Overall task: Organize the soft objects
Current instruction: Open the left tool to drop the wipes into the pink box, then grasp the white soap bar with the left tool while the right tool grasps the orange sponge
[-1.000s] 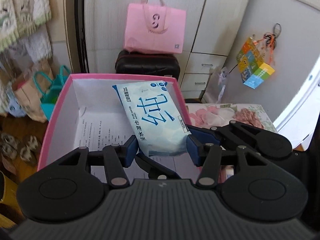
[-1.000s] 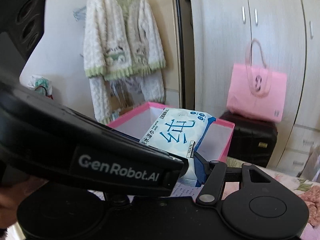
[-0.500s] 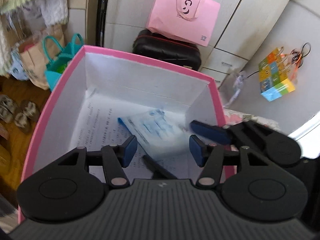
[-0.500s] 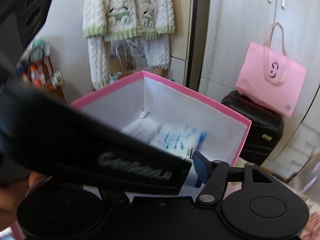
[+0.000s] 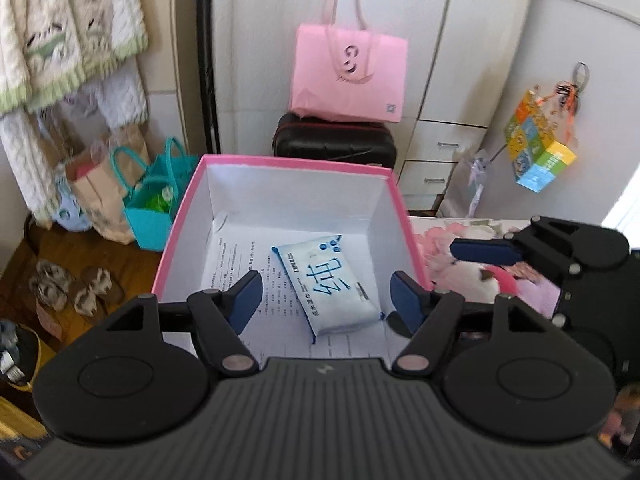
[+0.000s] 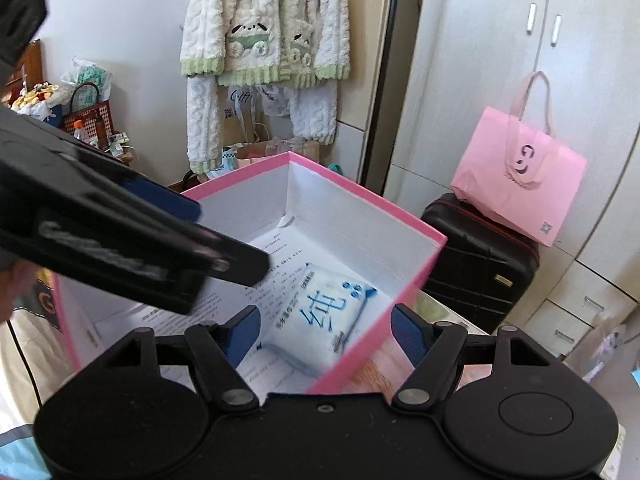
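Observation:
A white and blue pack of wet wipes (image 5: 326, 286) lies flat on a printed sheet at the bottom of the pink box (image 5: 296, 160). My left gripper (image 5: 325, 294) hovers above the box, its jaws opening, with nothing pressed between the blue pads. To the right, one blue finger of the right gripper (image 5: 484, 250) reaches over the box's right wall. In the right wrist view the pack (image 6: 316, 312) shows below my right gripper (image 6: 324, 320), whose jaws are also opening and hold nothing. The left gripper's black body (image 6: 140, 232) crosses the box (image 6: 360, 188) from the left.
A pink tote bag (image 5: 348, 76) rests on a black suitcase (image 5: 336, 144) behind the box. A teal bag (image 5: 152, 208), paper bags and slippers (image 5: 72, 288) are on the floor at left. A pink and white plush toy (image 5: 476, 276) lies on floral bedding at right.
The wipes pack, held up over the box a second ago, has dropped and now lies flat on the box floor. Both grippers' jaws stand wider and both have risen a little.

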`<state>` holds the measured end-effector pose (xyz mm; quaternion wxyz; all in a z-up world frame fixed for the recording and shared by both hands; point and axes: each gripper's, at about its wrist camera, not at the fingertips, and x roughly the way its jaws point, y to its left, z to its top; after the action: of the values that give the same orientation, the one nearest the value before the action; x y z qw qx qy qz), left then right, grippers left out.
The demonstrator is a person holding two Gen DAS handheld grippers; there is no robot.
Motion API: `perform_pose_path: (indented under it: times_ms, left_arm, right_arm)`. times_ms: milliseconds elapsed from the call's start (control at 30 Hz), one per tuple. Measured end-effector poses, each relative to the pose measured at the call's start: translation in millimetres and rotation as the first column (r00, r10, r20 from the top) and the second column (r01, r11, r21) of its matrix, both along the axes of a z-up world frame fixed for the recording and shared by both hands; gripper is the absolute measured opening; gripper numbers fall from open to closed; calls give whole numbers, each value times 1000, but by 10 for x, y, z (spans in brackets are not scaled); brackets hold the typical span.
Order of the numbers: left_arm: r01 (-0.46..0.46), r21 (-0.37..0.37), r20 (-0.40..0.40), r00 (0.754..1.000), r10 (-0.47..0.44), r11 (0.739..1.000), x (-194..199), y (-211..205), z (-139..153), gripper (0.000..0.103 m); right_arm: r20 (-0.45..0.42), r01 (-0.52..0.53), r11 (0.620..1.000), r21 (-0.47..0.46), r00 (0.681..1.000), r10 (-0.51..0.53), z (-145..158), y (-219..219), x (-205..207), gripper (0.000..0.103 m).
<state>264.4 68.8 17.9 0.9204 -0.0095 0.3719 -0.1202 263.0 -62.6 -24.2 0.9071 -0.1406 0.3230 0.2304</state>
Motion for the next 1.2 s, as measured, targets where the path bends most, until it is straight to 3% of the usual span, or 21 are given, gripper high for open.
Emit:
perform_pose_path:
  times_ms: [333, 500, 700, 933, 1100, 1200]
  left_arm:
    - [113, 71, 77, 990, -119, 991, -619, -234, 270, 73]
    - [247, 14, 41, 968, -247, 969, -826, -359, 315, 73]
    - [335, 51, 34, 941, -337, 941, -1028, -667, 262, 73]
    - [410, 79, -9, 912, -411, 909, -1066, -1092, -36, 73]
    - [433, 128, -16, 901, -434, 892, -1001, -1409, -258, 69]
    - [419, 150, -11, 906, -422, 896, -933, -1574, -380, 66]
  right_arm:
    - [-13, 17, 999, 29, 1000, -17, 241, -424, -476, 77]
    - [-56, 14, 998, 59, 998, -11, 317, -815, -689, 77]
    - [-64, 54, 993, 103, 997, -47, 326, -1349, -925, 77]
    - [3, 72, 986, 150, 997, -73, -10, -1827, -1171, 77]
    - [42, 41, 992, 117, 998, -47, -428, -1876, -1301, 77]
    - [37, 34, 994, 102, 999, -38, -667, -1825, -1307, 76]
